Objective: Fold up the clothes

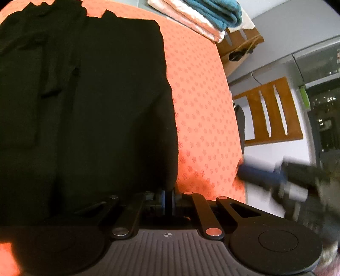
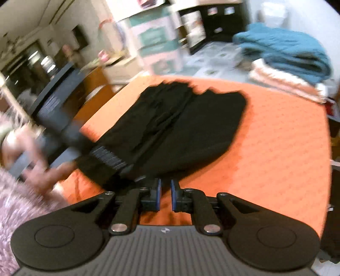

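The left claw [image 1: 167, 200] is clamped on the near edge of the black garment [image 1: 95, 110], which lies spread on the orange-covered worktop [image 1: 201, 110]. The right claw [image 2: 165, 196] sits slightly parted and empty, just off the garment's near edge. Folded towels [image 2: 284, 61] are stacked at the worktop's far corner, well beyond the garment.

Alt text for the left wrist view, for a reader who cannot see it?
The left gripper is shut on the near edge of a black garment spread over an orange patterned cloth. Folded towels sit at the far corner; the blurred right gripper enters at right.
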The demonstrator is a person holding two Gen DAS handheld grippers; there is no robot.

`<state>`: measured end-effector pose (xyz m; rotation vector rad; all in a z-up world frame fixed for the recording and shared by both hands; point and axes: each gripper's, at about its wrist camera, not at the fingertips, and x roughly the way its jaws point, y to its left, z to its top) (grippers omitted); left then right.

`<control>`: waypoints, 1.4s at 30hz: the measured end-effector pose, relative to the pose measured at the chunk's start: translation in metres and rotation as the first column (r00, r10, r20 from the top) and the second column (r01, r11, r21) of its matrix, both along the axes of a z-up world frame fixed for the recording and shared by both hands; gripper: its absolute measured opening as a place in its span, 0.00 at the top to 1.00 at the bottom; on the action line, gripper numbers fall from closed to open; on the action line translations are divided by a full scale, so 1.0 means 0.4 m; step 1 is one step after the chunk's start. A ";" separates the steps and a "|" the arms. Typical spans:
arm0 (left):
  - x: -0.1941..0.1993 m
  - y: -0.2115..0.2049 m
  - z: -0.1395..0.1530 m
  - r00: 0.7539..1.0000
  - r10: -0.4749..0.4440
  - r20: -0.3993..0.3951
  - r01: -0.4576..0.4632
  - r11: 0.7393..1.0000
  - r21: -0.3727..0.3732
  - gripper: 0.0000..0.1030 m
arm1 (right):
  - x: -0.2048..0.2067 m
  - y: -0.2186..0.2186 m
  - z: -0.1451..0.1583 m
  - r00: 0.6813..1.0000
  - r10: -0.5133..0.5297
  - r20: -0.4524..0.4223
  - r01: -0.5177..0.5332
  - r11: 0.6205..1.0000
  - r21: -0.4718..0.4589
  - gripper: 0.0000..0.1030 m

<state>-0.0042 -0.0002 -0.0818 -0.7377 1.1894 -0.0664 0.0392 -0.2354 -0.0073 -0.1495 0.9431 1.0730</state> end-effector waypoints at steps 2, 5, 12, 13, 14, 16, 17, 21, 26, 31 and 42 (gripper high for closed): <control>-0.008 0.004 0.005 1.000 0.010 0.008 -0.010 1.000 0.004 0.92 | 0.068 -0.011 0.000 0.998 -0.066 0.000 0.066 0.998 0.004 0.88; -0.014 0.003 0.012 1.000 0.012 0.023 -0.012 1.000 0.015 0.92 | 0.168 0.004 -0.030 0.987 -0.159 -0.015 0.159 0.987 -0.006 0.88; -0.025 -0.009 0.024 0.999 0.013 0.044 -0.015 0.999 0.035 0.92 | 0.408 0.076 -0.141 0.946 -0.302 -0.122 0.304 0.953 0.002 0.85; -0.026 -0.009 0.026 0.999 0.011 0.048 -0.013 0.999 0.040 0.92 | 0.441 0.088 -0.157 0.938 -0.320 -0.137 0.323 0.946 0.003 0.83; -0.029 -0.010 0.029 0.999 0.008 0.054 -0.010 0.999 0.045 0.92 | 0.469 0.106 -0.174 0.931 -0.332 -0.153 0.337 0.942 0.006 0.82; -0.032 -0.014 0.034 0.998 0.001 0.062 -0.004 0.998 0.055 0.92 | 0.525 0.144 -0.207 0.917 -0.356 -0.179 0.363 0.932 0.007 0.75; -0.033 -0.016 0.036 0.998 -0.003 0.065 0.000 0.998 0.059 0.92 | 0.553 0.164 -0.223 0.910 -0.367 -0.190 0.375 0.927 0.005 0.74; -0.036 -0.026 0.043 0.997 -0.023 0.077 0.017 0.997 0.079 0.92 | 0.628 0.236 -0.278 0.882 -0.403 -0.245 0.413 0.911 -0.009 0.59; -0.045 -0.030 0.057 0.994 -0.042 0.102 0.032 0.995 0.098 0.92 | 0.657 0.309 -0.332 0.868 -0.399 -0.297 0.407 0.913 -0.038 0.53; -0.070 -0.015 0.083 0.987 -0.047 0.155 0.031 0.994 0.104 0.93 | 0.652 0.318 -0.342 0.814 -0.451 -0.366 0.487 0.874 0.007 0.95; -0.247 0.169 0.157 0.949 0.185 0.253 -0.205 0.977 0.053 0.93 | 0.540 0.499 -0.081 0.879 -0.423 -0.221 0.458 0.878 0.141 0.95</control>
